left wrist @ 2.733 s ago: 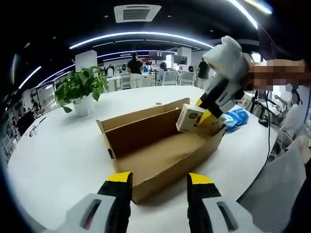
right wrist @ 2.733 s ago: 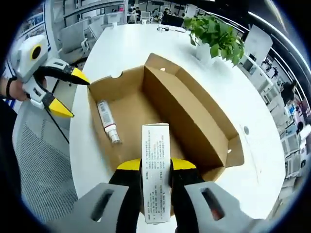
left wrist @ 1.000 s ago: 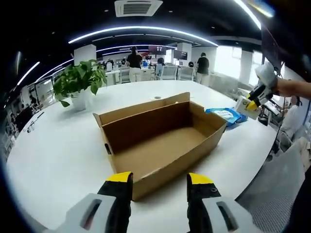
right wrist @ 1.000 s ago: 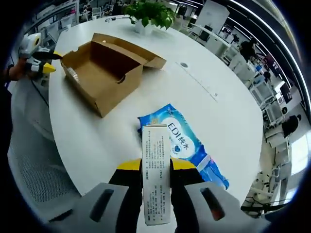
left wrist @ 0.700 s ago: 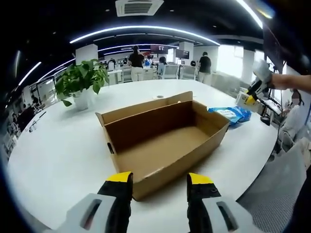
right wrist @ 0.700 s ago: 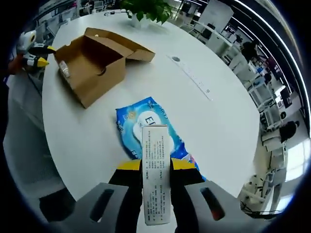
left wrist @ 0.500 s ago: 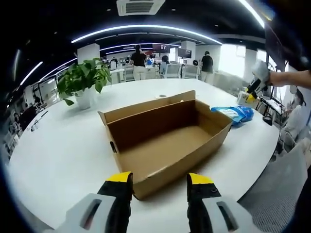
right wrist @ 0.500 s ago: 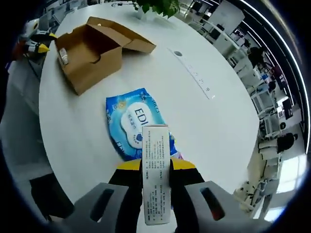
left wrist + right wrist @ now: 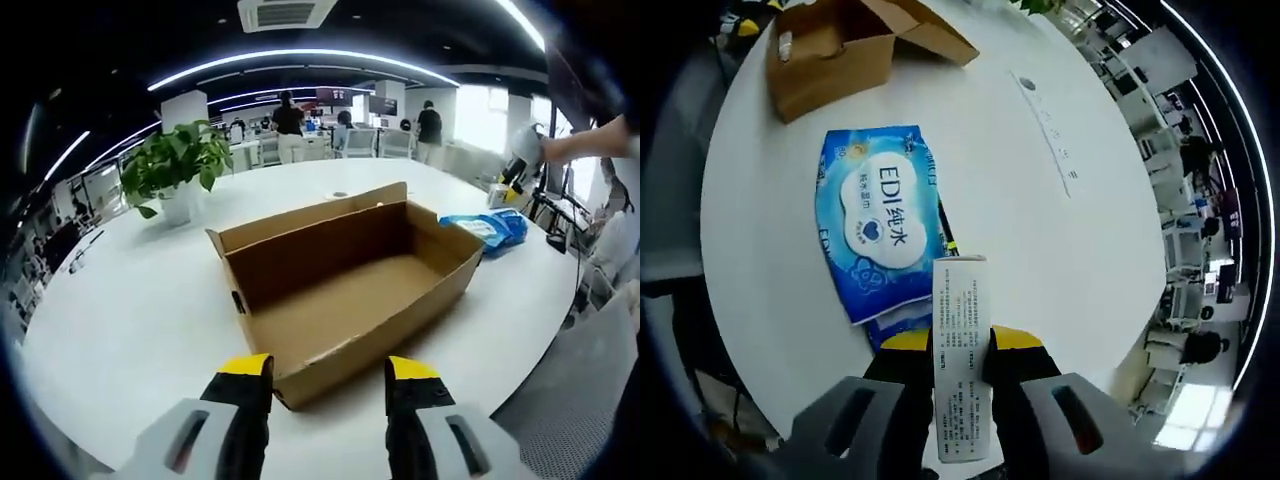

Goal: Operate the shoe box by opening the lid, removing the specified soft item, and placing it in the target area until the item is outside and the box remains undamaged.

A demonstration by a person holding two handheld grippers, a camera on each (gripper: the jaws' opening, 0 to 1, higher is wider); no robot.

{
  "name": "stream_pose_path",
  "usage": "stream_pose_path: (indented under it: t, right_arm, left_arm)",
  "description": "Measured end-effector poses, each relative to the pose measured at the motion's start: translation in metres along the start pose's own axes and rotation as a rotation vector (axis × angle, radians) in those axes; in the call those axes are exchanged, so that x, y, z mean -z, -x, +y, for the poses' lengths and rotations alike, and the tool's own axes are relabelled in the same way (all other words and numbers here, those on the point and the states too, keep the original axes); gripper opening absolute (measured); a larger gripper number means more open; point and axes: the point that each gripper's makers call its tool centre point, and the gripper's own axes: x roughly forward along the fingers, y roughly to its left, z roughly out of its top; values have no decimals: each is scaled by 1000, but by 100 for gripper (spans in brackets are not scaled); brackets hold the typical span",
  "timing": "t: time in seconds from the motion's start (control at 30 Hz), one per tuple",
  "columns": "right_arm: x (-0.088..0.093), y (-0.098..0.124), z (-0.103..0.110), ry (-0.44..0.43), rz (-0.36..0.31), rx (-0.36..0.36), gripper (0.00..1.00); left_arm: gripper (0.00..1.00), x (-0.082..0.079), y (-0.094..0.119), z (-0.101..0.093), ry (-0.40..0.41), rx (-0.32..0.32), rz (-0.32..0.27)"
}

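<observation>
The open brown shoe box [image 9: 335, 285] sits on the white round table [image 9: 120, 300], just beyond my left gripper [image 9: 330, 385], which is open with nothing between its fingers. In the right gripper view the box [image 9: 835, 45] lies far off at the top left, with a small white bottle [image 9: 786, 42] inside. My right gripper [image 9: 960, 342] is shut on a white printed carton [image 9: 960, 350], held over the table beside a blue wipes pack [image 9: 880, 215]. The left gripper view shows that gripper [image 9: 515, 175] far right, past the wipes pack [image 9: 485, 228].
A potted plant [image 9: 175, 170] stands at the table's back left. A narrow slot strip [image 9: 1045, 125] runs across the tabletop. A grey mesh chair [image 9: 575, 395] stands by the table's near right edge. People stand among desks in the background.
My right gripper lifted the white carton out of the box and carried it away past the blue wipes pack. My left gripper stayed open in front of the box.
</observation>
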Motion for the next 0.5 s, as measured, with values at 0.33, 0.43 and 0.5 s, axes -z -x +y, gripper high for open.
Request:
stream_pose_path:
  t: [0.33, 0.43, 0.5]
  right_arm:
    - [14, -29, -12, 150, 69, -27, 18]
    - [15, -36, -16, 197, 80, -22, 18]
    - [15, -40, -16, 204, 82, -32, 18]
  left_arm:
    - [46, -1, 1, 2, -2, -15, -8]
    - [46, -2, 1, 3, -6, -21, -9]
    - [46, -2, 1, 2, -11, -23, -8]
